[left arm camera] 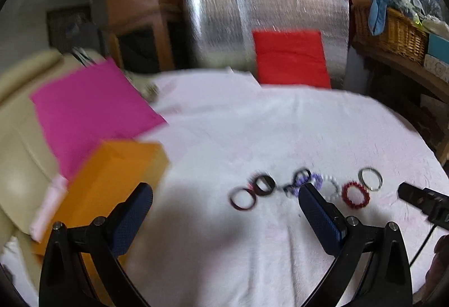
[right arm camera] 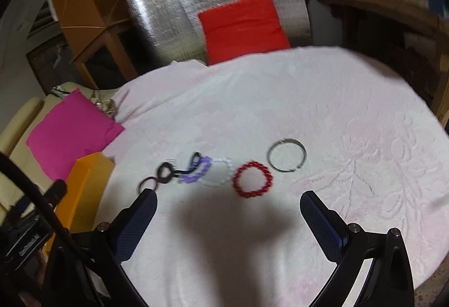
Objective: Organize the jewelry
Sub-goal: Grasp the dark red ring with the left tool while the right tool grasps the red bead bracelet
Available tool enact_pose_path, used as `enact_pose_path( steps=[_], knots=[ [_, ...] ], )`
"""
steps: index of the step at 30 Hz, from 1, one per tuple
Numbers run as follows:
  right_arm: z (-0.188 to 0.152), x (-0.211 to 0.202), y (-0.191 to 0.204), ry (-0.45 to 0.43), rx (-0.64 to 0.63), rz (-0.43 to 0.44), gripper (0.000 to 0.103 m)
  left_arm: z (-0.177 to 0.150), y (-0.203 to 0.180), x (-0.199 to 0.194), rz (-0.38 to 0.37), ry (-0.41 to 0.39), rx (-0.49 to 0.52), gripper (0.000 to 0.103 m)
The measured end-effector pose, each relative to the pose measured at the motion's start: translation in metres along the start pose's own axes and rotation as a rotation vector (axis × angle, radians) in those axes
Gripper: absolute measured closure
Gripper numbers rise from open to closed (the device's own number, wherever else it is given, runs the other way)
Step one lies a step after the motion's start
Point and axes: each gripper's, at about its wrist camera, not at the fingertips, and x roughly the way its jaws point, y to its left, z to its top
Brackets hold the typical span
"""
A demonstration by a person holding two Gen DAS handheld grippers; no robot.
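On the white cloth (right arm camera: 322,99), the red bead bracelet (right arm camera: 251,179) lies just ahead of the right gripper (right arm camera: 228,201), jaws wide and empty; probably light, floppy, best pinched across one beaded side.

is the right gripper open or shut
Open. In the right wrist view the right gripper has its two blue fingers spread wide with bare cloth between them, short of the red bracelet.

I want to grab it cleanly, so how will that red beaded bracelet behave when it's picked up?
The red bracelet looks like beads on a string, so it will probably sag rather than hold its ring shape. It seems light. Its round beads may slip between the tongs, though the cloth should keep it from sliding.
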Motion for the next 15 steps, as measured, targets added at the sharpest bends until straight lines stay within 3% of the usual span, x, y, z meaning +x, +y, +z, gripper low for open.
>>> enact_pose_path(
  steps=[4, 8, 11, 15],
  knots=[
    [-0.002, 0.032, -0.033, 0.060, 0.030, -0.045, 0.013, -0.013, -0.004, 0.063, -0.082, 0.136, -0.013, 0.000],
    [0.002, 0.059, -0.050, 0.137, 0.056, -0.066, 0.022, -0.020, -0.010, 0.098, -0.138, 0.226, -0.031, 0.000],
    [0.006, 0.077, -0.053, 0.174, 0.068, -0.078, 0.028, -0.023, -0.014, 0.114, -0.101, 0.257, -0.009, 0.000],
    [0.011, 0.101, -0.038, 0.223, 0.025, -0.099, 0.044, -0.019, -0.005, 0.129, -0.062, 0.311, 0.017, 0.003]
  ],
)
